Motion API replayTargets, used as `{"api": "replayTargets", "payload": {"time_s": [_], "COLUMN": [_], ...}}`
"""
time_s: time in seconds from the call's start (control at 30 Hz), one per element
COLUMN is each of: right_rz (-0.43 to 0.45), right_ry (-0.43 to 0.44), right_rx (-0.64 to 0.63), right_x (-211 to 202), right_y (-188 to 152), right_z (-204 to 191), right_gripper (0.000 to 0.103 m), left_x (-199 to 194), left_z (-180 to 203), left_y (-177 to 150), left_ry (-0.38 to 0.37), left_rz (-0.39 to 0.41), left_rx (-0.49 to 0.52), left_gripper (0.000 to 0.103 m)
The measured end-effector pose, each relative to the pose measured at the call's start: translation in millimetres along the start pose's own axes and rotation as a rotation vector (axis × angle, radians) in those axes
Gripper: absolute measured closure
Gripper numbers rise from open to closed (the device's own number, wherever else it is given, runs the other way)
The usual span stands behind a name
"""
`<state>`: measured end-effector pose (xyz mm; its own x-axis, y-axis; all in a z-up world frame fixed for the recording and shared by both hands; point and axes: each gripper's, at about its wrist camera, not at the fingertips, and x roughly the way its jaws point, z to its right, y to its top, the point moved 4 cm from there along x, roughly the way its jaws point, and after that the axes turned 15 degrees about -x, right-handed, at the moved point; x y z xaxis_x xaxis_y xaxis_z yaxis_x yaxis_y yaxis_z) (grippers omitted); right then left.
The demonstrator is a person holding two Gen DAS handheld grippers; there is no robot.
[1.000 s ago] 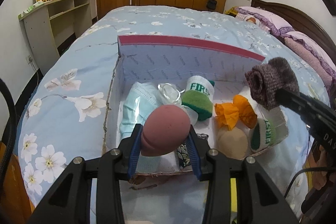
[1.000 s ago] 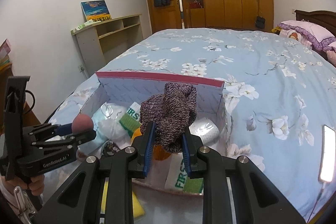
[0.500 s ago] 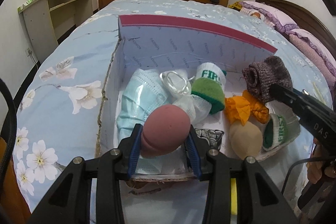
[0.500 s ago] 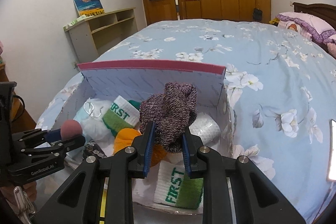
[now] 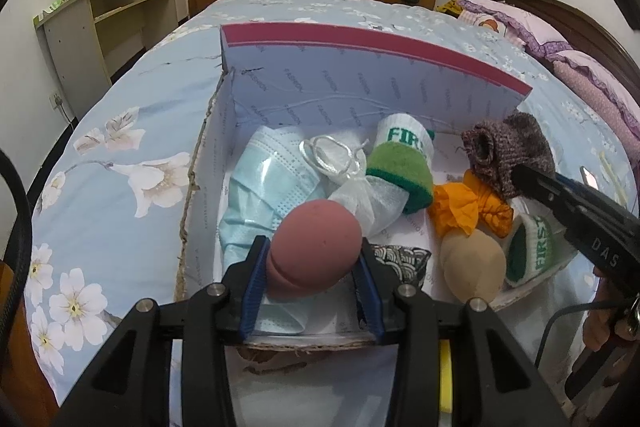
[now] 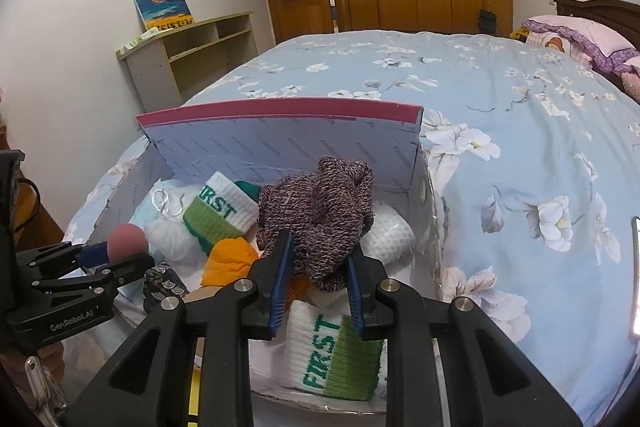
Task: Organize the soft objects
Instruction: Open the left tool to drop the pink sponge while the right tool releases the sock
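Left gripper (image 5: 311,289) of mine clamps a pink sponge (image 5: 314,247) over the box (image 5: 360,83), long axis pointing ahead, while my right gripper (image 6: 318,281) pinches a knit sock (image 6: 320,211) above socks (image 6: 332,355) reading "FIRST".

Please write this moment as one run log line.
left gripper: shut on pink sponge | right gripper: shut on knitted sock | both over box

Matt sponge (image 5: 316,247), coarse knit sock (image 6: 320,211), cardboard box (image 5: 360,83)
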<state>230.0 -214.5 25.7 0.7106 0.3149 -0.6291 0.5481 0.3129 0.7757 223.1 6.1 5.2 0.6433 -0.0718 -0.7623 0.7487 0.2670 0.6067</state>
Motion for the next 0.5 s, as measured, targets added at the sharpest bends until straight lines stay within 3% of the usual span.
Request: {"api": "replayTargets", "payload": {"time_s": [0.23, 0.33, 0.5], "right_rz": [-0.002, -0.004, 0.007], "right_ry": [0.002, 0.003, 0.009], "right_rx": [0.014, 0.011, 0.022], "right_x": [-1, -2, -8], "right_y": [0, 1, 1], "right_z": [0, -1, -1], "right_gripper": [0.076, 0.076, 0.07], "left_x": [-2, -5, -13], "left_z": [2, 3, 5], "left_y": [0, 0, 0], "left_ry": [-0.014, -0.011, -0.015], "left_rz": [-0.011, -0.006, 0.012], "left_rx": [0.007, -0.001, 0.006], "left_gripper": [0.053, 0.044, 0.043]}}
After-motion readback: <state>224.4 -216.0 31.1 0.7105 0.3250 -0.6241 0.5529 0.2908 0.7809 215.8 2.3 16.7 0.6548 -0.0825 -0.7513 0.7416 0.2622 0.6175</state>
